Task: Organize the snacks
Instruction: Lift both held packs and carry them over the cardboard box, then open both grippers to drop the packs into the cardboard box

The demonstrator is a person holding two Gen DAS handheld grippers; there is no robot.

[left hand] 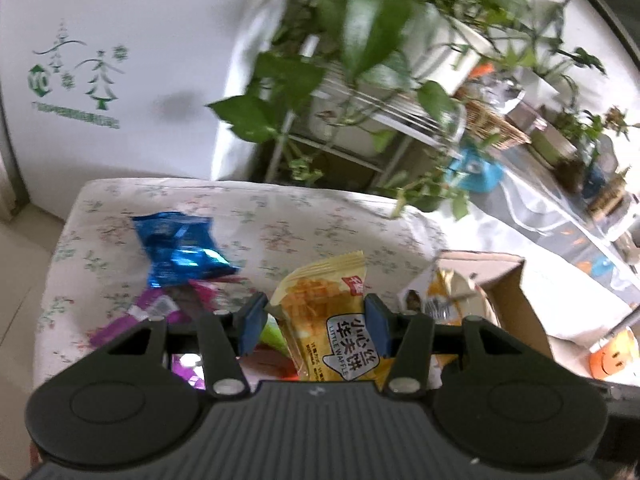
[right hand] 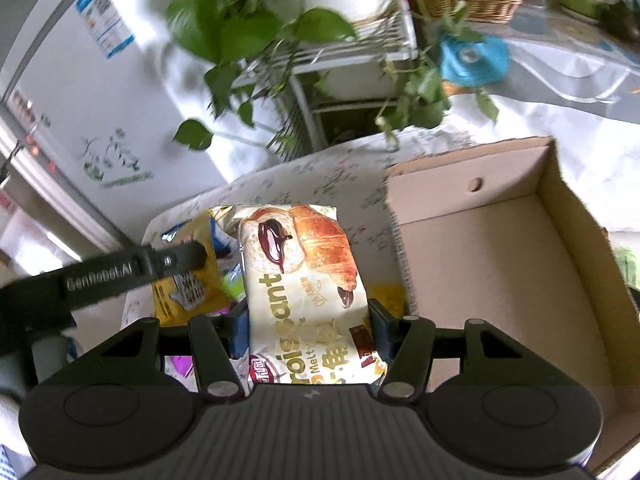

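The left hand-held gripper (left hand: pixel 314 326) was closed around a yellow waffle packet (left hand: pixel 334 320), held above the other snacks, while the right hand-held gripper (right hand: pixel 308 330) pinched a croissant packet (right hand: pixel 308 280) just beside the open, seemingly empty cardboard box (right hand: pixel 500 264). Both packets looked light, soft and slippery in their film, with crushable pastry inside, so a gentle hold across the middle seemed wisest. A blue packet (left hand: pixel 180 246) and purple wrappers (left hand: pixel 152 312) lay on the counter (left hand: pixel 300 220), which wore a floral cloth. Beyond stood a white refrigerator (left hand: pixel 120 72) and leafy houseplants (left hand: pixel 360 40) on a rack.
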